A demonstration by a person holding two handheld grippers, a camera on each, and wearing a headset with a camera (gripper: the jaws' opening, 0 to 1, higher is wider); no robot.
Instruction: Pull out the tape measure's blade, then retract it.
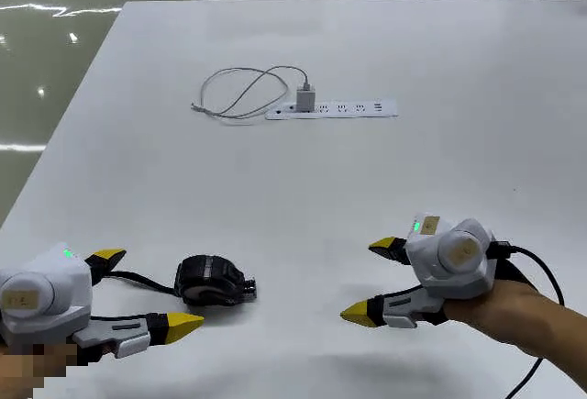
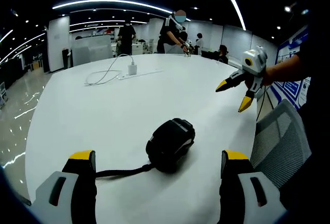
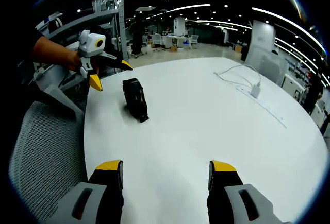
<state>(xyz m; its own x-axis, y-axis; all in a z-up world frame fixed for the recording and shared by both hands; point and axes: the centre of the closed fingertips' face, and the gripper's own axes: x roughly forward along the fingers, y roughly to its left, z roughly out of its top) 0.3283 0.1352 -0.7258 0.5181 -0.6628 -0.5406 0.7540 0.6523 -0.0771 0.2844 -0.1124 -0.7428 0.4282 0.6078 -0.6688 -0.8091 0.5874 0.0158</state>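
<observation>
Left gripper [image 1: 149, 289] sits low at the near left corner of the tabletop [image 1: 367, 179], and its fingers [image 1: 183, 324] are spread wide apart, gripping nothing. The tape measure [image 1: 213, 281] lies on the white surface just ahead of those yellow tips, lined up with the gap between them and touching neither. Its black strap [image 1: 138, 279] trails back toward me, in between the fingers.

In the left gripper view the tape measure [image 2: 171, 142] sits dead centre ahead of my left gripper [image 2: 158, 157], with the strap [image 2: 121, 172] curling off to the left finger.

Over on the other side, my right gripper [image 1: 359, 280] hovers well apart from the tape measure, its fingers [image 1: 362, 312] also apart and pointing toward it. From the right gripper view, my right gripper [image 3: 166, 165] faces bare tabletop, with the tape measure [image 3: 135, 98] farther off beside the left gripper [image 3: 112, 78].

Far across the tabletop lies a power strip [image 1: 335, 108] with a charger [image 1: 305, 99] plugged in and its cable [image 1: 238, 92] looped alongside.
</observation>
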